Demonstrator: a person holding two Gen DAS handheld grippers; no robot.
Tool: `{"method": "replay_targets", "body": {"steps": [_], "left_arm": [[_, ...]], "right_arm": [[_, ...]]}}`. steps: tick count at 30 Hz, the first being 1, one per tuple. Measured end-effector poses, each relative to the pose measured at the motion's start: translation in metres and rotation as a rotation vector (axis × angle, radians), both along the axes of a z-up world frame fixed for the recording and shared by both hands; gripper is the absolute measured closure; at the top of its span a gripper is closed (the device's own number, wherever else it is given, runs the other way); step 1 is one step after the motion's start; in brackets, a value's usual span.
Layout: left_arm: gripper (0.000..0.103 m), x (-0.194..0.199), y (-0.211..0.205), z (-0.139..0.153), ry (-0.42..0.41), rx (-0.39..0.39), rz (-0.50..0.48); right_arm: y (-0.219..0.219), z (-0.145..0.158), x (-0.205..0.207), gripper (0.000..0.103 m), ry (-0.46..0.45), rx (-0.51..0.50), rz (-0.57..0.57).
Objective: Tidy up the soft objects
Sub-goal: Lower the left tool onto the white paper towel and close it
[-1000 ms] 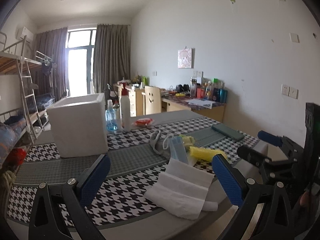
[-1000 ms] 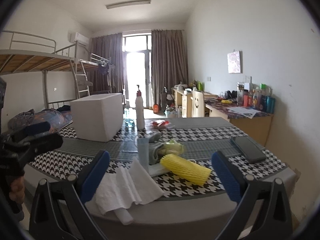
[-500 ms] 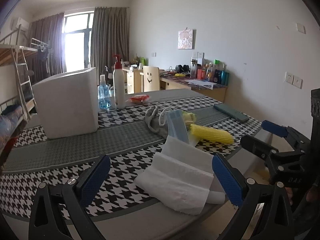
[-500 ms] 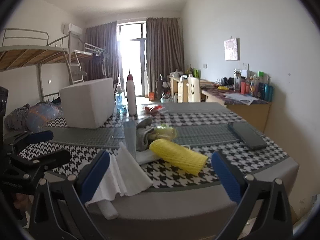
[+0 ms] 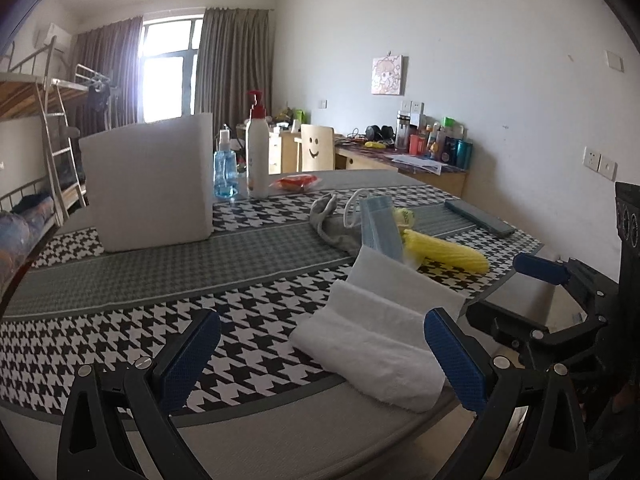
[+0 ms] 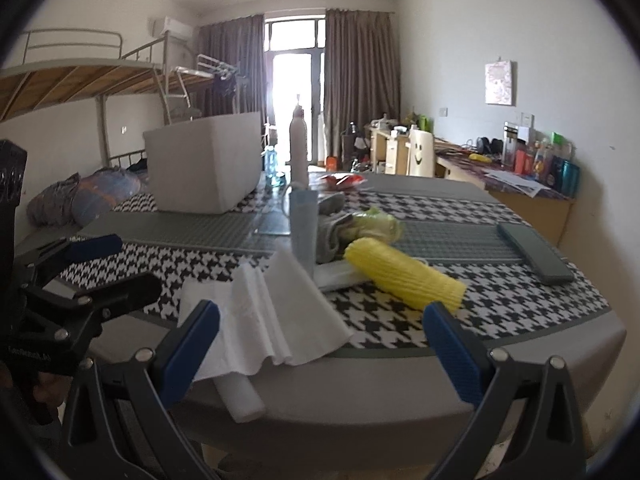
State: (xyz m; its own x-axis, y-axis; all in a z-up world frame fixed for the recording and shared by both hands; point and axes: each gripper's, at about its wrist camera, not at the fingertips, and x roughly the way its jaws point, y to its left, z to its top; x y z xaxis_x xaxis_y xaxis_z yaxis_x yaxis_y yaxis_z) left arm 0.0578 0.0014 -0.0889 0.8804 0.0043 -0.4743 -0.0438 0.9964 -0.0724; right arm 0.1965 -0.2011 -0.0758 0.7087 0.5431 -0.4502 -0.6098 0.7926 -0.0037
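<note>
hovering tongs: left tongs (image 5: pixel 320 352) and right tongs (image 6: pixel 322 346) hang at the near edge of the desk (image 5: pixel 280 432), both spread wide with nothing between the blue pads
left tongs view: white folded paper towel (image 5: pixel 380 336) lies just ahead, toward the right pad, its near roll touching the desk's grey rim
right tongs view: the same towel (image 6: pixel 272 320) sits ahead between the pads, toward the left one, part of it hanging over the edge
soft pile: beyond the towel, a blue face mask (image 6: pixel 304 228) stands up against a grey cloth (image 6: pixel 332 232); a yellow foam net sleeve (image 6: pixel 404 276) lies just right of it, ahead of the right tongs
farther off: white foam box (image 5: pixel 152 184) far ahead-left of the left tongs, with a white pump bottle (image 5: pixel 257 148) and a blue spray bottle (image 5: pixel 225 170) just beside it
dark flat case (image 6: pixel 534 254): far ahead-right of the right tongs
</note>
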Motion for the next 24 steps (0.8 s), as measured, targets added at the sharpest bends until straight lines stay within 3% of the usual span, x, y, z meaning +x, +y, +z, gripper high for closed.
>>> {"method": "replay_targets", "body": {"steps": [24], "left_arm": [[0.005, 0.053, -0.036, -0.016, 0.119, -0.020, -0.095]], "right_arm": [[-0.031, -0.011, 0.056, 0.003, 0.069, -0.013, -0.111]]}}
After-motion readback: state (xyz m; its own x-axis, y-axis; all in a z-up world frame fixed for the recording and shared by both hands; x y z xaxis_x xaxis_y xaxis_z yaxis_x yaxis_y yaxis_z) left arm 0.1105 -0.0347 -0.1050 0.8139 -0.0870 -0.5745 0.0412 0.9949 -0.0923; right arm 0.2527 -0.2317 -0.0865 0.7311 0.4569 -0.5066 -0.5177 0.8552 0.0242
